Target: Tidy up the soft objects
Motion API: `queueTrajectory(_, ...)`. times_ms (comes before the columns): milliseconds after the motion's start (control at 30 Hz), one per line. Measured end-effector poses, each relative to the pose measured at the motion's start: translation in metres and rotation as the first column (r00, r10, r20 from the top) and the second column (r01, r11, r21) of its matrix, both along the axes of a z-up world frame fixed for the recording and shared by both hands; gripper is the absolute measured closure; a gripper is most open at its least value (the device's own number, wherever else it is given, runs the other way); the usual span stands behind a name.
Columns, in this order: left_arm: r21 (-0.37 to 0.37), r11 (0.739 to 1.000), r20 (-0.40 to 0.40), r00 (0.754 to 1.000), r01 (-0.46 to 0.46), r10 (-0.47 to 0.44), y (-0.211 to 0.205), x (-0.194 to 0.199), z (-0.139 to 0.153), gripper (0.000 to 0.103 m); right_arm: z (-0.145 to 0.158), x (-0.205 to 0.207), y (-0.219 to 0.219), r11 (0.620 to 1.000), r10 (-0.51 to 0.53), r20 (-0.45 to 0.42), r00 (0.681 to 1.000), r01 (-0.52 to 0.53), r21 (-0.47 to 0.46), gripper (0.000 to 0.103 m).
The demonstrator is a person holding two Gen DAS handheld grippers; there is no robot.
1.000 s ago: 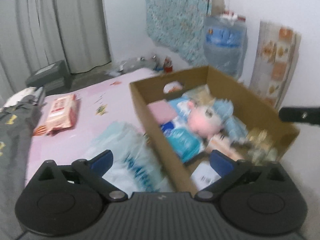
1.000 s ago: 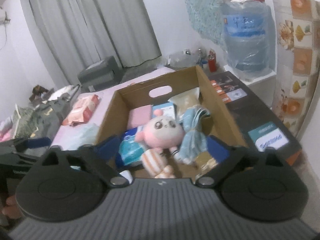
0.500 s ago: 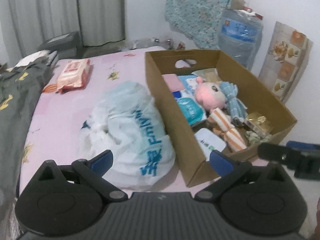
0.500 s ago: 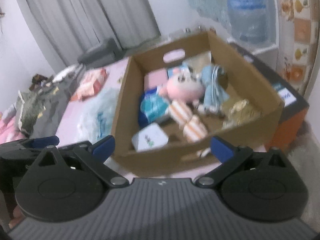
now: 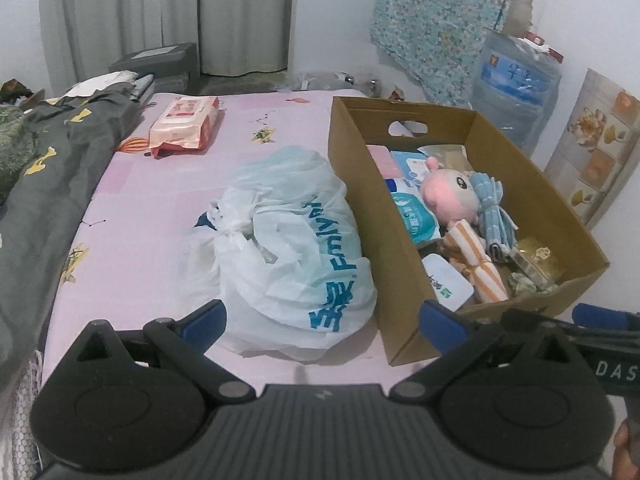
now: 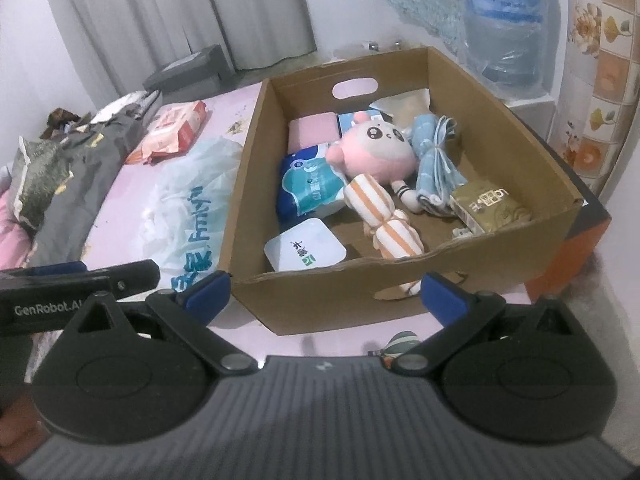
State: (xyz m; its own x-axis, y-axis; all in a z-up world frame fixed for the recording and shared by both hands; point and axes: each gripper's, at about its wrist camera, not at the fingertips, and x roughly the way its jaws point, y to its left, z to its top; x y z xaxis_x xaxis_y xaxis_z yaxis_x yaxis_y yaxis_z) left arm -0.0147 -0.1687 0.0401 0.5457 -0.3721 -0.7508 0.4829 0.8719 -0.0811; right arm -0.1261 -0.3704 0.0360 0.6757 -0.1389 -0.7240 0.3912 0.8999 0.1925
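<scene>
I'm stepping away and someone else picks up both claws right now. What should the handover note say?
Left claw: open, empty, hovering at the near edge of the bed, facing the white bag.
Right claw: open, empty, just short of the near wall of the box.
In the box: pink plush, striped roll, blue cloth bundle, tissue packs, gold packet.
Outside it on the bed: the bag, lying against the box's left wall, and a wipes pack farther back.
Left to do, probably: deal with the bag and the wipes pack.
</scene>
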Motion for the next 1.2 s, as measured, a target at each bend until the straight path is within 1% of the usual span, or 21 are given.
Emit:
queueTrajectory(67, 0.000, 1.000, 0.000, 1.000, -0.001, 0.001, 0.001, 0.000, -0.001, 0.000, -0.001, 0.000, -0.001, 1.000, -0.002, -0.003, 1.000, 0.002, 0.008, 0.001)
queueTrajectory(233, 0.024, 1.000, 0.033, 0.999, 0.000, -0.001, 0.000, -0.005, -0.002, 0.000, 0.000, 0.000, 0.001, 1.000, 0.002, 0.004, 1.000, -0.002, 0.016, 0.001)
queueTrajectory(433, 0.032, 0.999, 0.040, 0.999, -0.003, 0.002, 0.001, -0.005, -0.003, 0.000, 0.000, -0.001, 0.002, 1.000, -0.001, 0.002, 1.000, 0.001, 0.019, 0.001)
queueTrajectory(633, 0.048, 0.999, 0.061, 0.998, -0.004, 0.001, 0.000, -0.007, -0.004, 0.000, -0.001, 0.000, 0.003, 1.000, -0.004, -0.008, 1.000, 0.004, -0.002, 0.001)
queueTrajectory(900, 0.053, 0.999, 0.048, 0.999, -0.009, 0.006, 0.001, -0.004, -0.009, 0.000, -0.006, 0.003, 0.002, 1.000, -0.005, -0.023, 1.000, 0.005, -0.002, 0.001)
queueTrajectory(1200, 0.055, 0.998, 0.029, 0.999, -0.019, 0.017, 0.001, 0.002, -0.012, 0.001, -0.010, 0.010, 0.001, 1.000, -0.003, -0.034, 0.999, 0.003, 0.017, 0.001)
